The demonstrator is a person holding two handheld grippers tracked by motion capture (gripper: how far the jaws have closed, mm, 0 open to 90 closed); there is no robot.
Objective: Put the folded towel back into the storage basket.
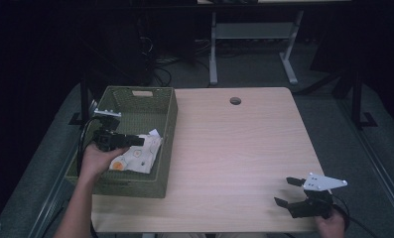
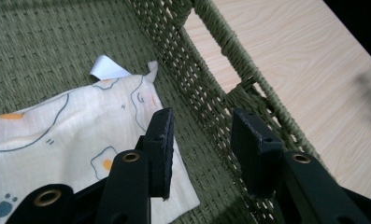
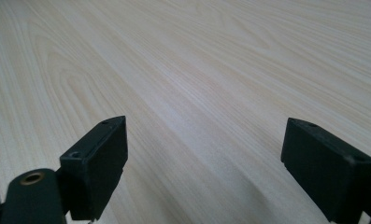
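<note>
The left gripper (image 1: pixel 135 141) hung inside the green woven basket (image 1: pixel 167 119), its jaws partly spread with nothing between them — the cloth pouch (image 2: pixel 71 135) lay on the basket floor beneath and beside them, apart from the pads. No earlier picture shows how the jaws came to stand so. In the left gripper view the pouch sat from about 9 to 7 o'clock of the jaws: pale cream fabric printed with fried eggs and a blue paw, a white tag (image 2: pixel 106 69) sticking out at its far edge. The basket's inner wall rose just at 1 o'clock of the jaws, and past it ran the light wooden worktop (image 1: pixel 234 148). In the high view the basket stood at the worktop's 9 o'clock edge, the pouch in its near half toward the right-hand wall.

The right gripper (image 1: pixel 290 191) rested low over the worktop at about 5 o'clock, well apart from the basket — its jaws spread wide over bare wood. A small round hole (image 1: pixel 235 100) marked the worktop near 12 o'clock.
</note>
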